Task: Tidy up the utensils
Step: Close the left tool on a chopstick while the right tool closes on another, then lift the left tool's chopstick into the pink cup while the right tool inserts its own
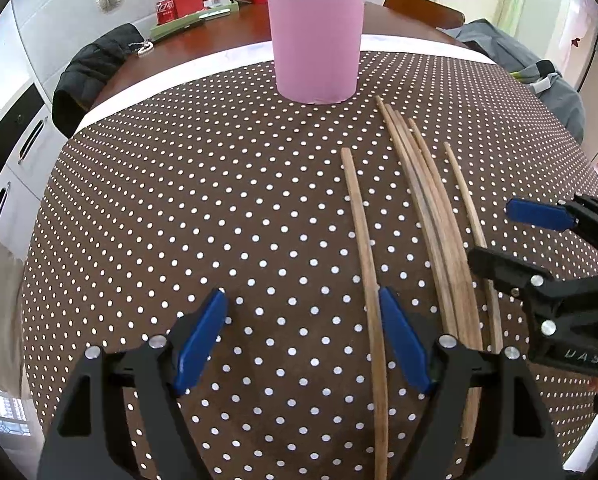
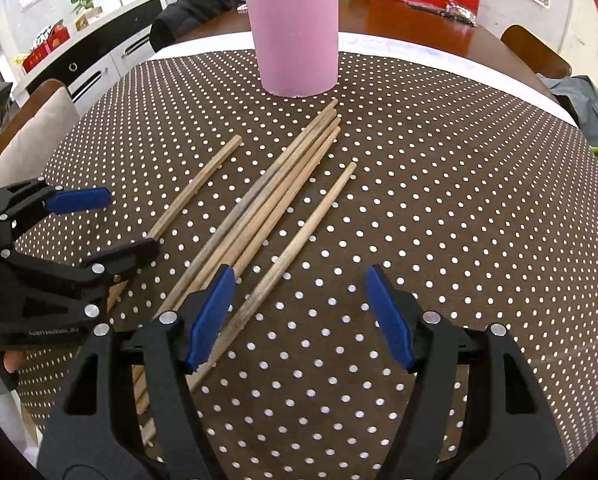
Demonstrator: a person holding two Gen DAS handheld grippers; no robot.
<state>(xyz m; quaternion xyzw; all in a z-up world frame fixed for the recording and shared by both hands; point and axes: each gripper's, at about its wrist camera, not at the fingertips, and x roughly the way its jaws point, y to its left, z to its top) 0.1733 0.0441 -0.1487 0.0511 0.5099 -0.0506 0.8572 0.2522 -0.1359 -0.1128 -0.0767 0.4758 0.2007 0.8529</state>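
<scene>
A pink cup (image 1: 315, 40) (image 2: 295, 36) with several chopsticks standing in it is at the far side of the dotted cloth. Before it lies a bundle of several wooden chopsticks (image 1: 431, 208) (image 2: 267, 200), with a single chopstick on each side. My left gripper (image 1: 302, 292) (image 2: 133, 220) is open, low over the cloth. The left single chopstick (image 1: 363, 240) (image 2: 195, 188) lies between its fingers, close to the right pad. My right gripper (image 2: 299, 268) (image 1: 491, 230) is open too. The right single chopstick (image 2: 311, 220) (image 1: 465, 192) runs between its fingers beside the left pad.
The brown polka-dot cloth (image 1: 179, 200) covers a wooden table (image 1: 219, 32) that carries red boxes and a green tray at the back. A black jacket (image 1: 95, 68) hangs over a chair on the left, and a grey garment (image 1: 539, 80) lies at the right edge.
</scene>
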